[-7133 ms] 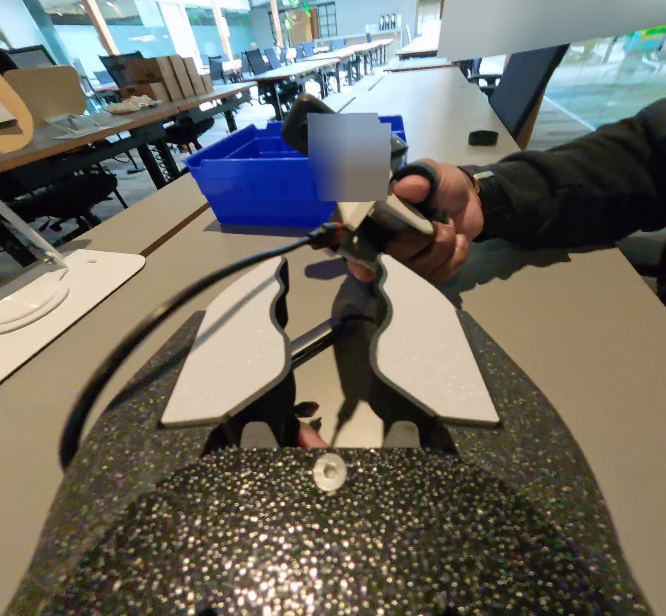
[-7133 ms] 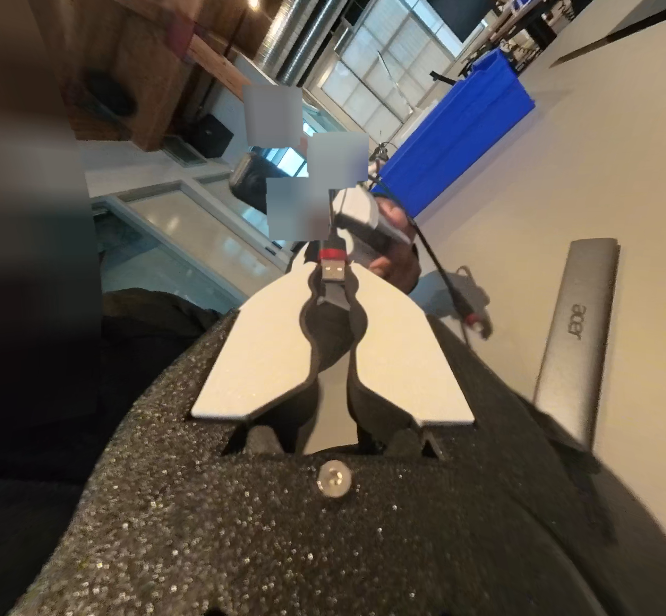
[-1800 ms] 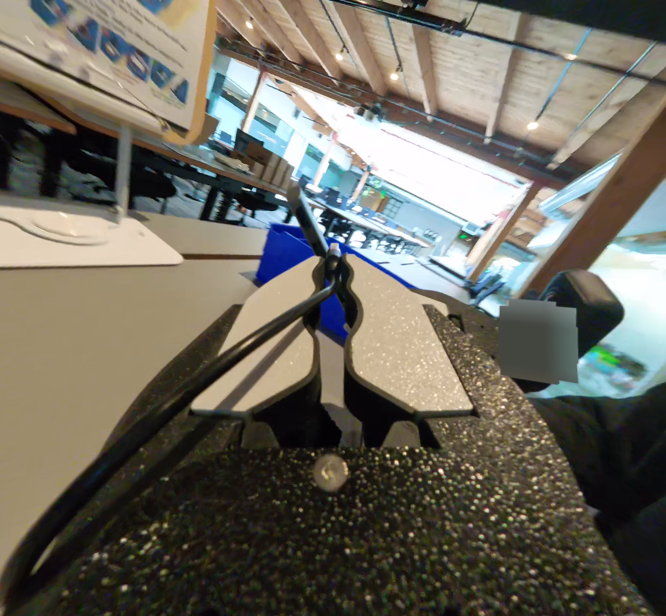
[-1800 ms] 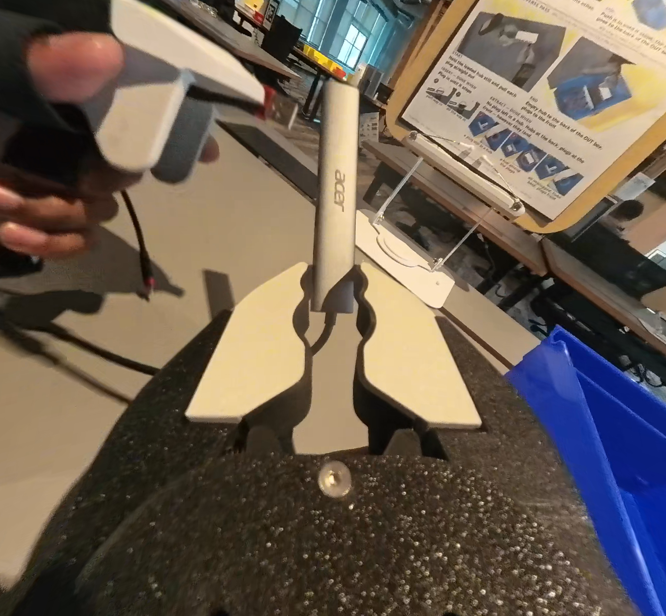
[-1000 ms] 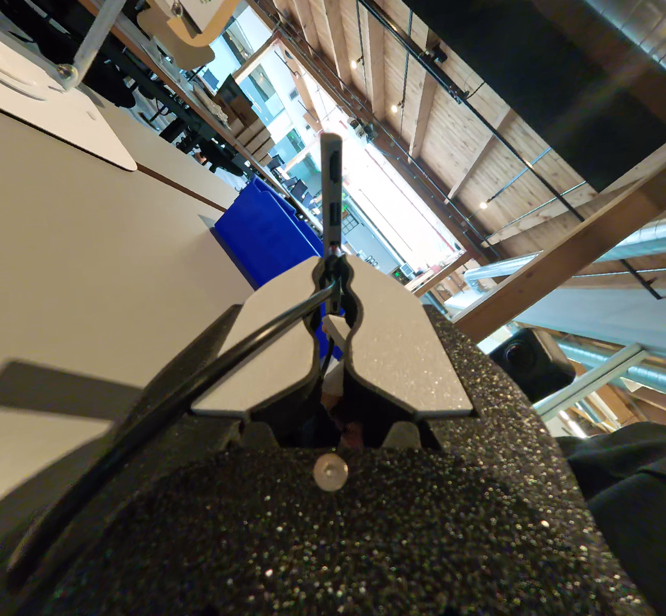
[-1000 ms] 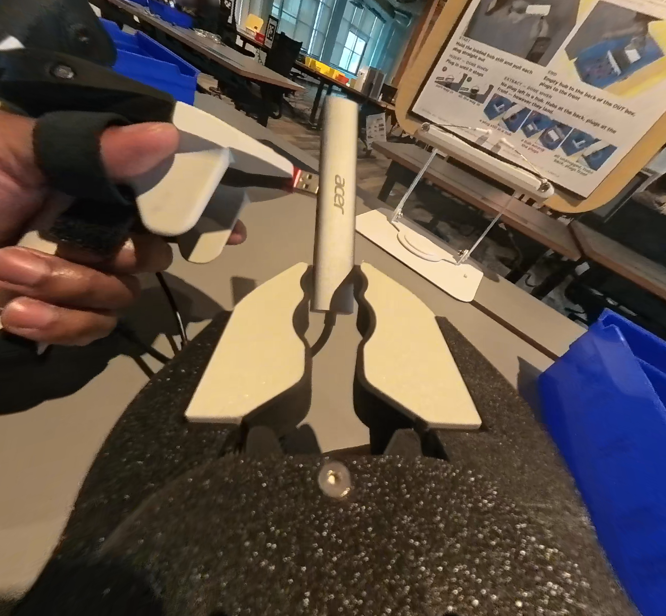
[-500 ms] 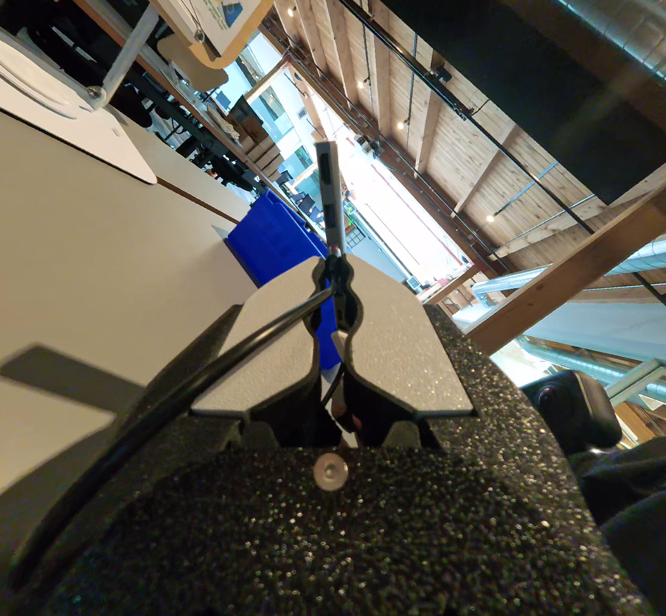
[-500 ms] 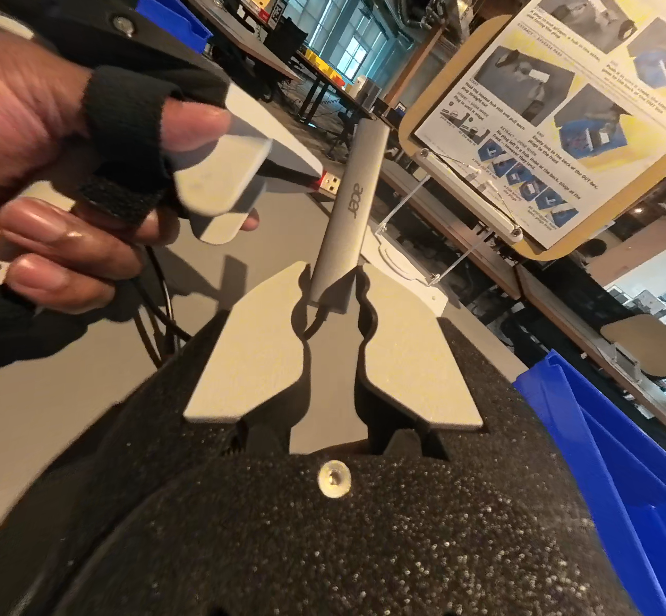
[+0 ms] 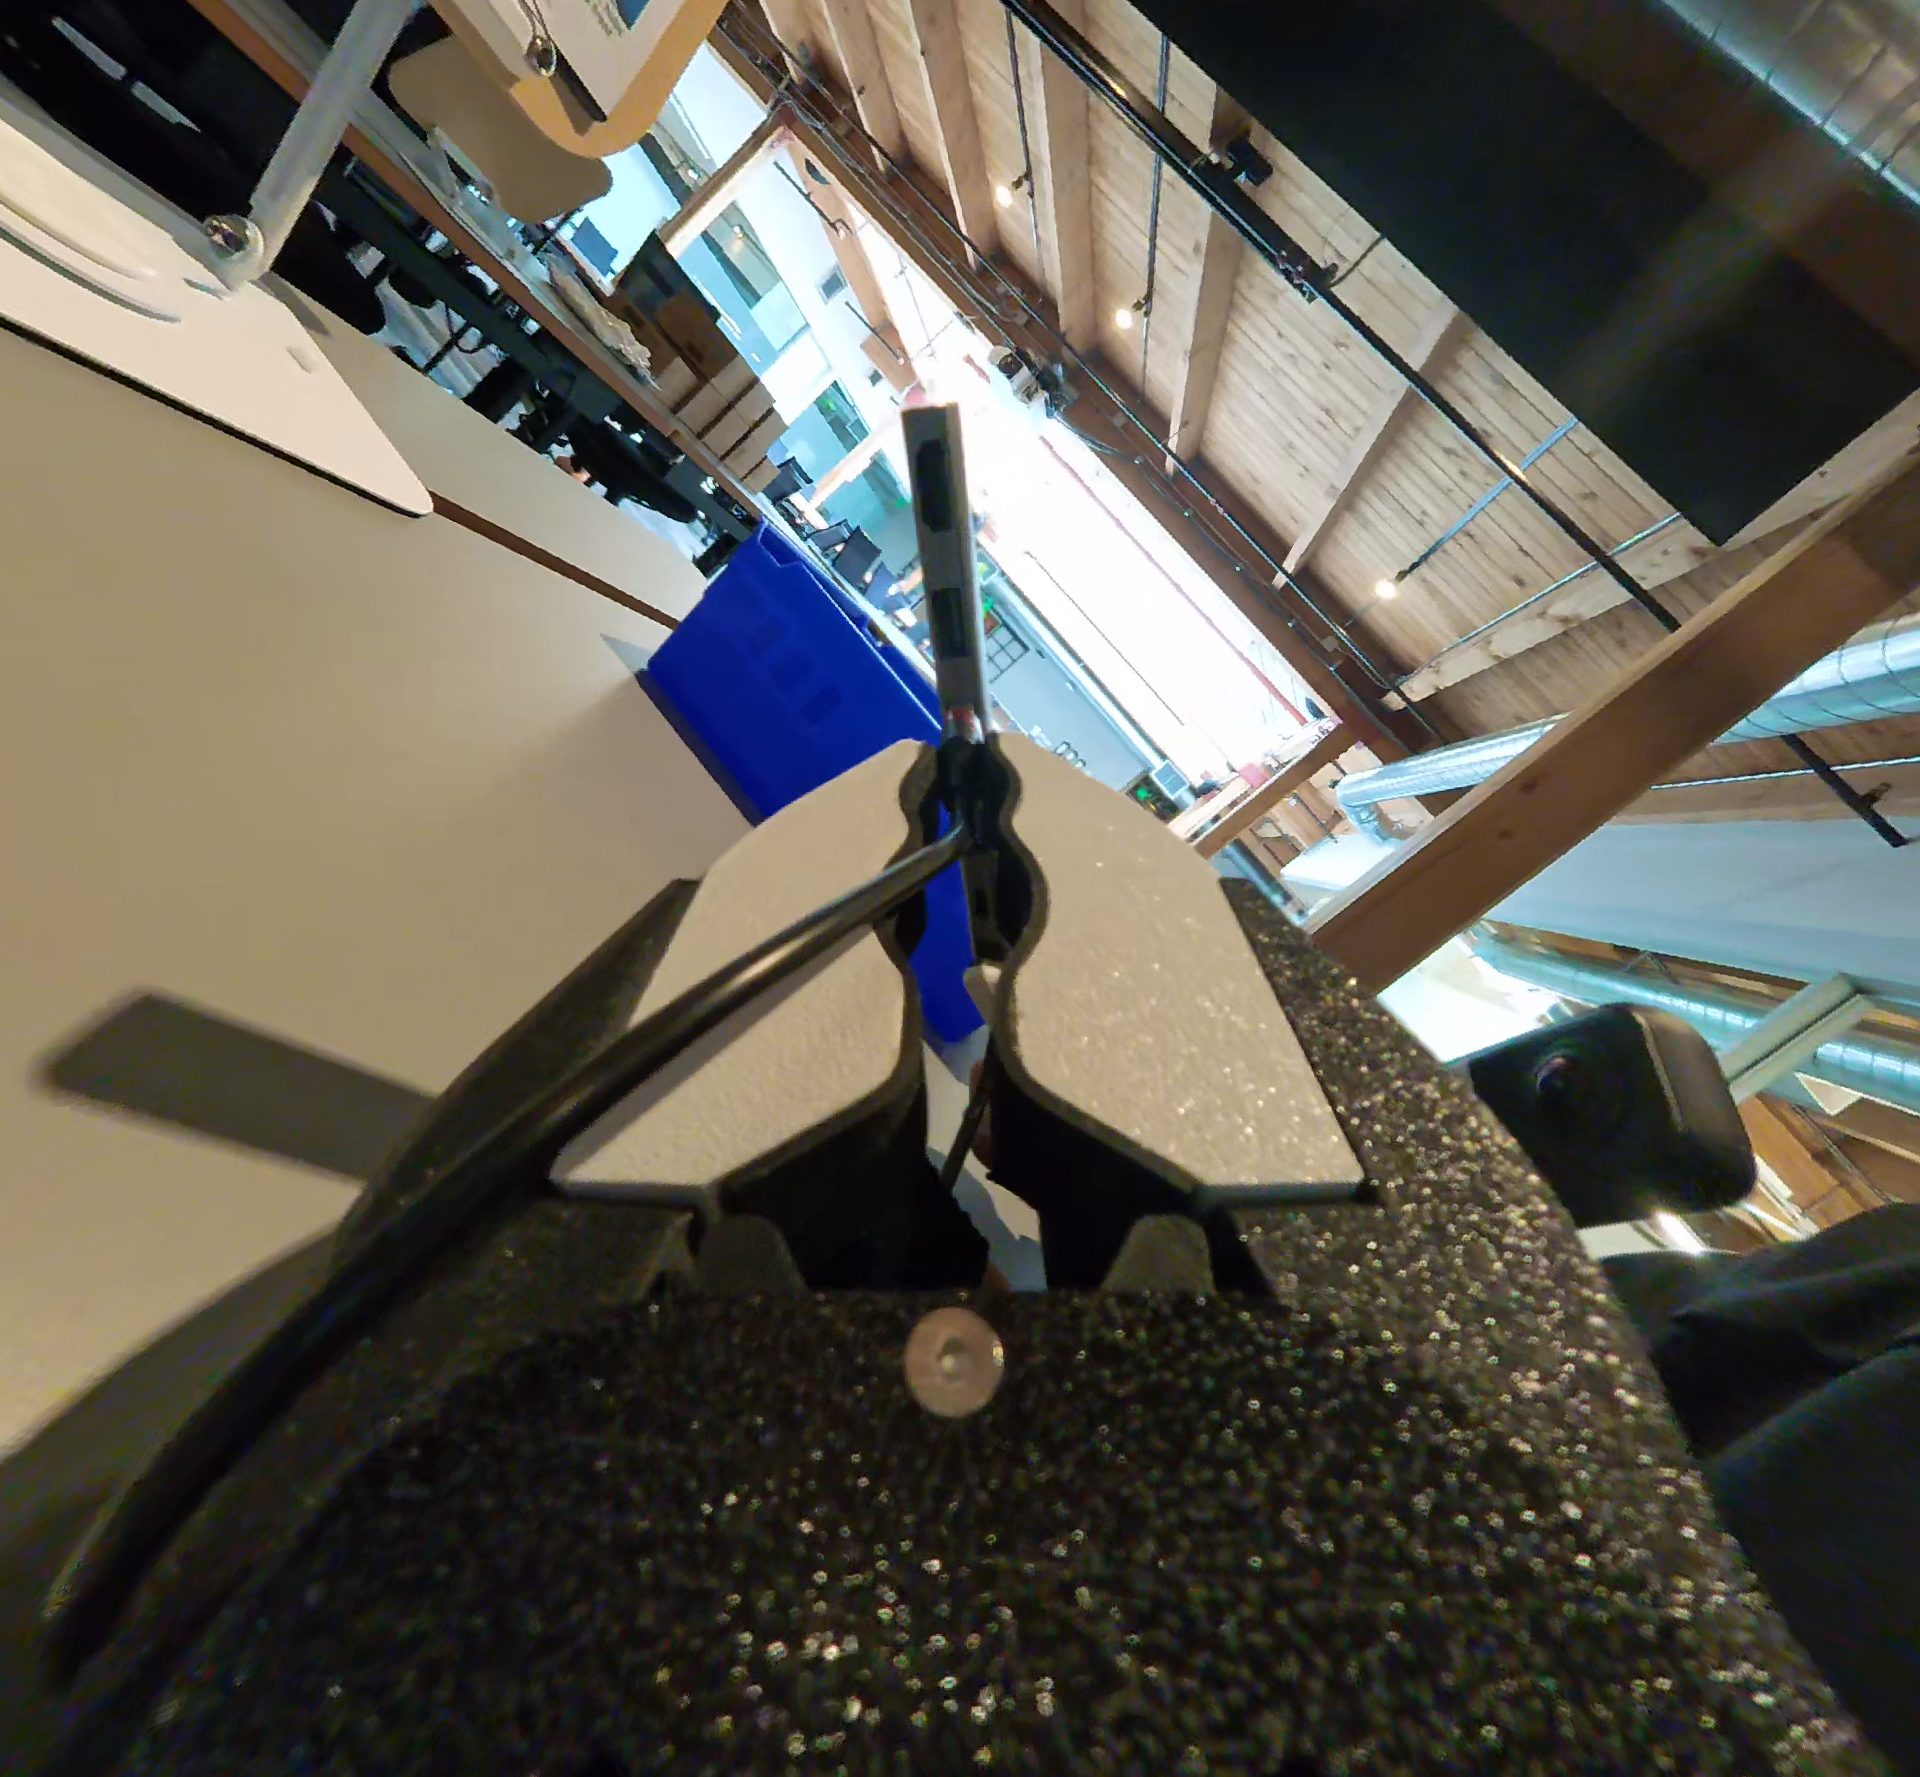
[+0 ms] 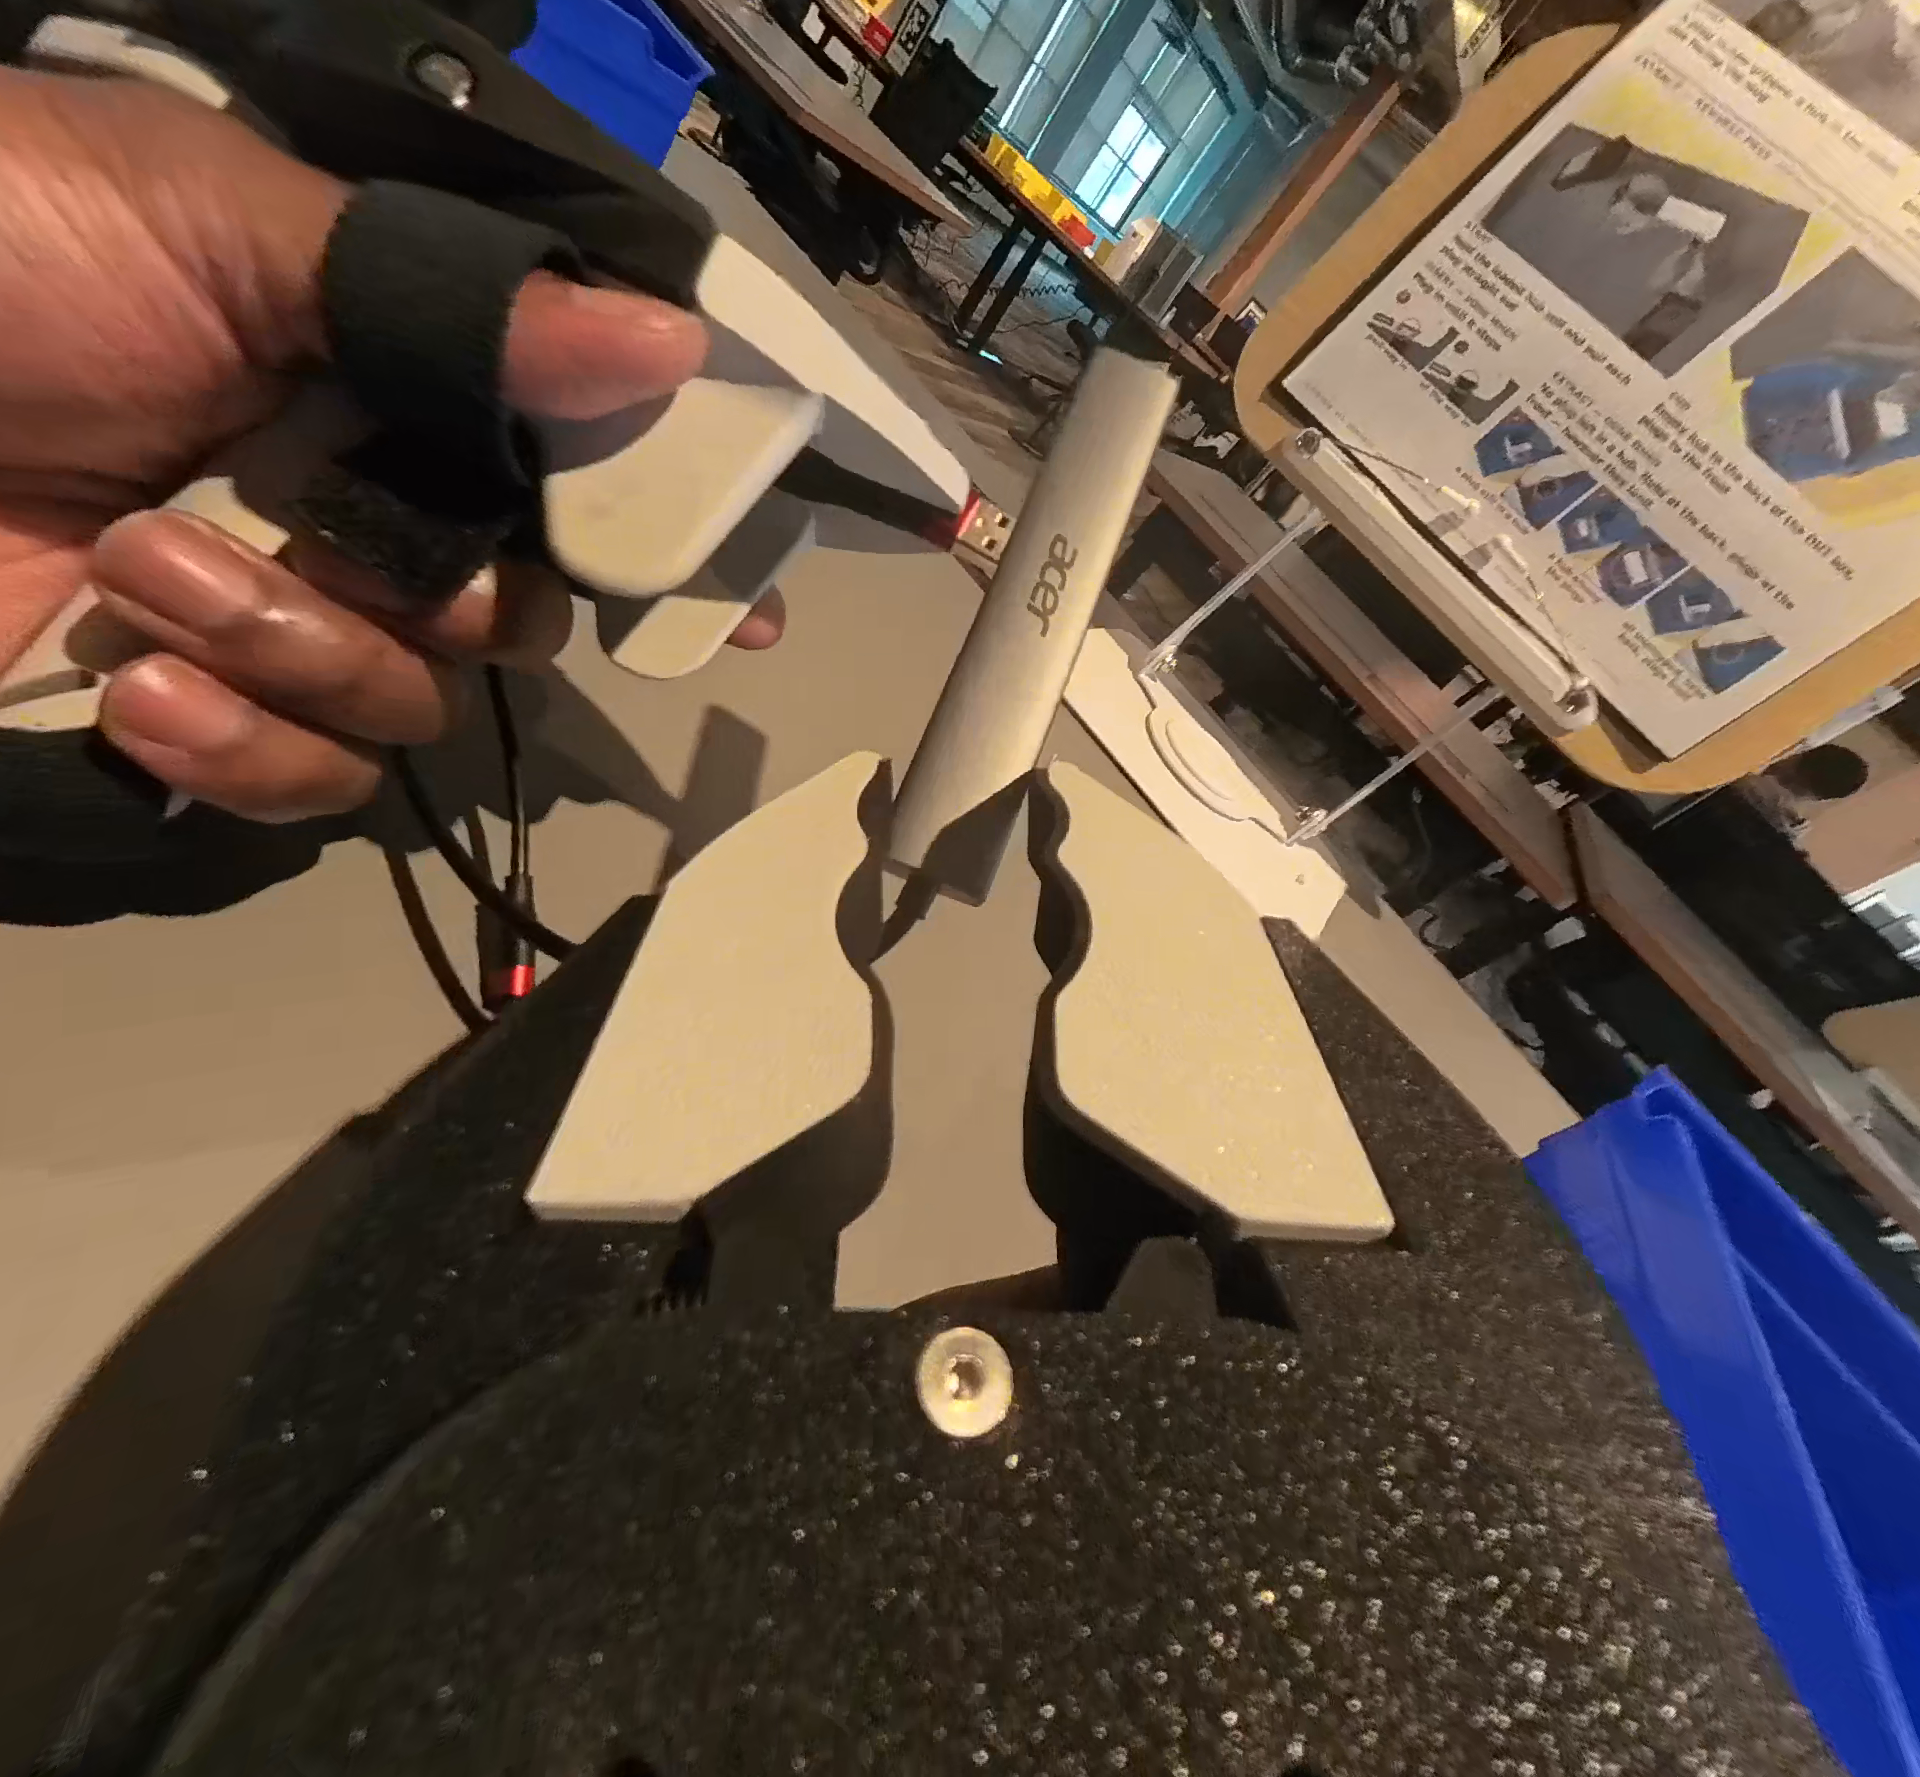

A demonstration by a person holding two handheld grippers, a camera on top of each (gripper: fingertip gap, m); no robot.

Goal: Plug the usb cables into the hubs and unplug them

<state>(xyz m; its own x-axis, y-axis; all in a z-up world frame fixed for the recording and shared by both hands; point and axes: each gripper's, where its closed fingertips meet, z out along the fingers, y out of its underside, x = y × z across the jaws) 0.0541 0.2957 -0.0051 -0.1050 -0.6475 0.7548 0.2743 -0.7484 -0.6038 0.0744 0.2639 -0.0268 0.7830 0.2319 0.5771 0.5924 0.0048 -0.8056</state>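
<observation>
2 grippers are up off the table (image 10: 239, 1052), each pinching 1 item. R gripper (image 10: 956, 792) is clamped on the bottom end of the hub (image 10: 1049, 584) — a slim grey bar that sticks out past the tips, tilted to the right, w/ its short lead curling down between the fingers (image 10: 727, 1000). L gripper (image 9: 966, 771) has its tips nearly together, squeezed on the plug (image 9: 964, 721) of the black cable (image 9: 644, 1010); in the right wrist view that plug (image 10: 982, 527), red collar and metal tip, sits just beside the hub's left edge, about mid-length — can't tell if it touches or has entered a port. In the left wrist view the hub (image 9: 943, 553) shows edge-on straight ahead of the tips, 2 dark ports facing the camera. The cable loops back over the L gripper's left finger and down; its other end, w/ a red collar (image 10: 514, 979), hangs below the hand (image 10: 208, 439) holding the L gripper. Blue bin (image 10: 1766, 1364) sits at lower right in the right wrist view, and an instruction board (image 10: 1621, 356) on a clear stand w/ a white base (image 10: 1195, 782) stands behind the hub.
</observation>
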